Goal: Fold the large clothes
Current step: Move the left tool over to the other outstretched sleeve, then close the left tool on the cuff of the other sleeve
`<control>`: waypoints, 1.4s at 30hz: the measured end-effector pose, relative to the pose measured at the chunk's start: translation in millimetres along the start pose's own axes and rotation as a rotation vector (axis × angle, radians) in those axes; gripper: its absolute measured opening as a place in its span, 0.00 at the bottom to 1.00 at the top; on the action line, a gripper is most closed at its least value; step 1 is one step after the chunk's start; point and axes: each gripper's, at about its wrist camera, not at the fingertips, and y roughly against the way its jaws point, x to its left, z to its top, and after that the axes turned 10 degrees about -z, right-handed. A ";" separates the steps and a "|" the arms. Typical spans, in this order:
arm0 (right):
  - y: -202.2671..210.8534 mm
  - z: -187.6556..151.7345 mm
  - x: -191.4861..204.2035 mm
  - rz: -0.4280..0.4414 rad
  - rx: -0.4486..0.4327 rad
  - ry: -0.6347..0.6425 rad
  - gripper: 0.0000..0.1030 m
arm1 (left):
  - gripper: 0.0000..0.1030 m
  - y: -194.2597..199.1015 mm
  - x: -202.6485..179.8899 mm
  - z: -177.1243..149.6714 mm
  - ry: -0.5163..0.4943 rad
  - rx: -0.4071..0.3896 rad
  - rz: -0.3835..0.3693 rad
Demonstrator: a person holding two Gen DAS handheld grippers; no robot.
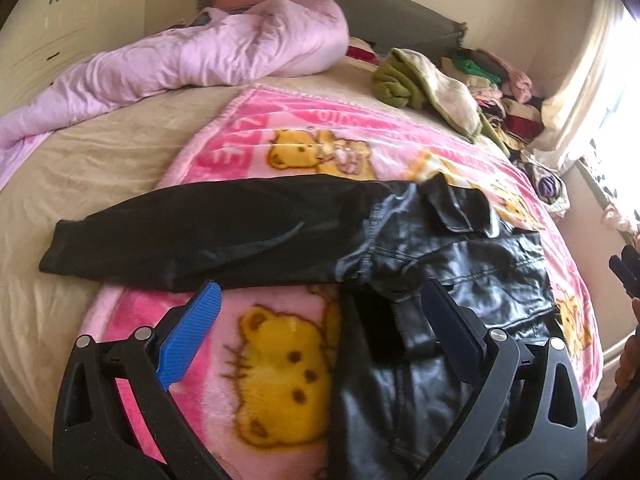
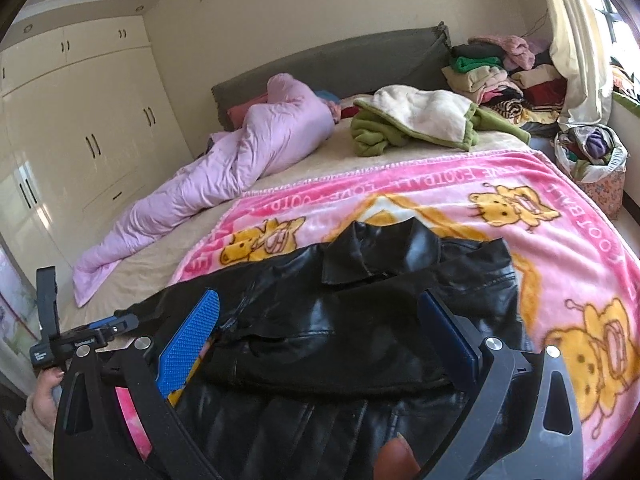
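Note:
A black leather jacket [image 1: 448, 256] lies on a pink bear-print blanket [image 1: 280, 352] on the bed. One sleeve [image 1: 192, 236] stretches out to the left. My left gripper [image 1: 320, 320] is open above the jacket's left side, empty. In the right wrist view the jacket [image 2: 360, 320] lies with its collar [image 2: 372, 256] away from me and the other sleeve folded across the body. My right gripper [image 2: 320, 332] is open just over the jacket, holding nothing. The left gripper shows at the left edge of the right wrist view [image 2: 112, 326].
A pink quilt [image 2: 224, 168] lies rolled along the bed's left side. A green and cream fleece [image 2: 416, 120] and stacks of folded clothes [image 2: 500, 76] sit near the headboard. A bag of clothes [image 2: 592, 156] stands right of the bed. Wardrobes [image 2: 80, 128] line the left wall.

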 end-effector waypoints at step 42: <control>-126.7 -28.4 139.8 0.006 0.104 0.224 0.96 | 0.91 -6.4 191.7 -35.7 0.374 0.016 0.164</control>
